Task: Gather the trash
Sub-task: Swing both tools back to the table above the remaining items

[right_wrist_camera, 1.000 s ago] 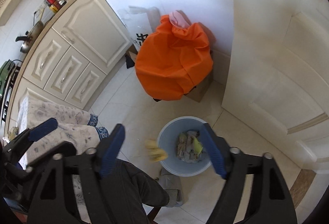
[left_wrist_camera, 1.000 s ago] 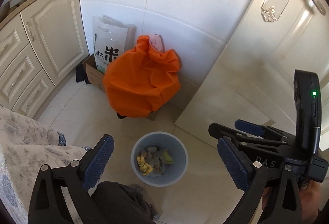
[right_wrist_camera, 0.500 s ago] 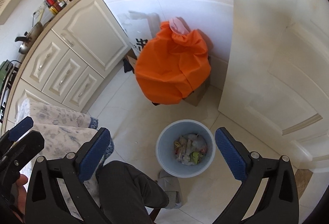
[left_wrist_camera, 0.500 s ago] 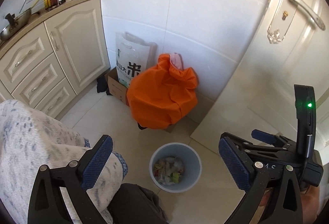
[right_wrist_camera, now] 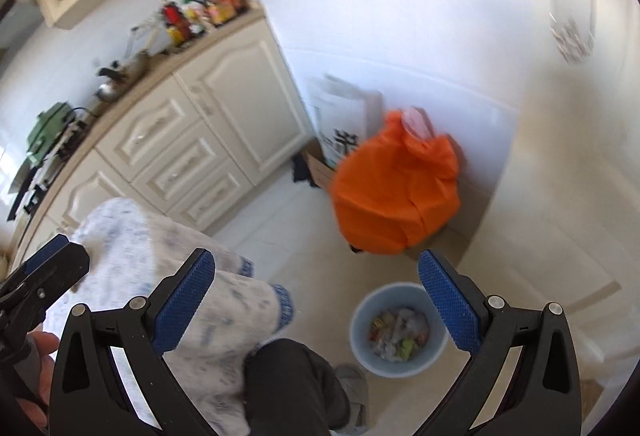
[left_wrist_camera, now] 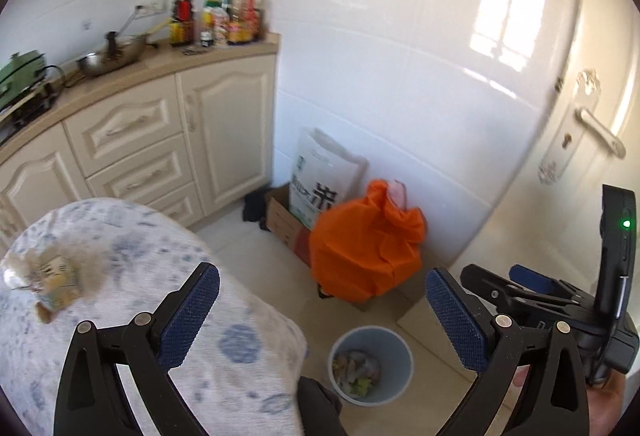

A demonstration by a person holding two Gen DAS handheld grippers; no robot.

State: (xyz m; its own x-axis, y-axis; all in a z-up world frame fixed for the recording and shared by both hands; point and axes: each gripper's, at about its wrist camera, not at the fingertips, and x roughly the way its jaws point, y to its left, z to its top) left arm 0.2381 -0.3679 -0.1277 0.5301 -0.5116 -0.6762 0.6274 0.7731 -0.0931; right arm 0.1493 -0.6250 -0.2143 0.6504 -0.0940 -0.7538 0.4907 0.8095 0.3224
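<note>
With both the left hand-held gripper (left_wrist_camera: 322,316) and the right hand-held gripper (right_wrist_camera: 316,298) spread wide and empty, the crumpled wrapper (left_wrist_camera: 50,282) near the surface's left edge (blurred) may slip or spill if pinched off-centre before reaching the bin (left_wrist_camera: 370,364) on the floor.

Both wrist cameras look steeply down from well above the floor, each sighting forward between its own tongs. The left view faces the cabinet corner; the right view, blurred, faces the same way from just beside it. Shared: the blue bin (left_wrist_camera: 370,364) (right_wrist_camera: 398,330), orange bag (left_wrist_camera: 366,252) (right_wrist_camera: 396,191), cabinets (left_wrist_camera: 160,139) (right_wrist_camera: 208,127), tiled wall.
</note>
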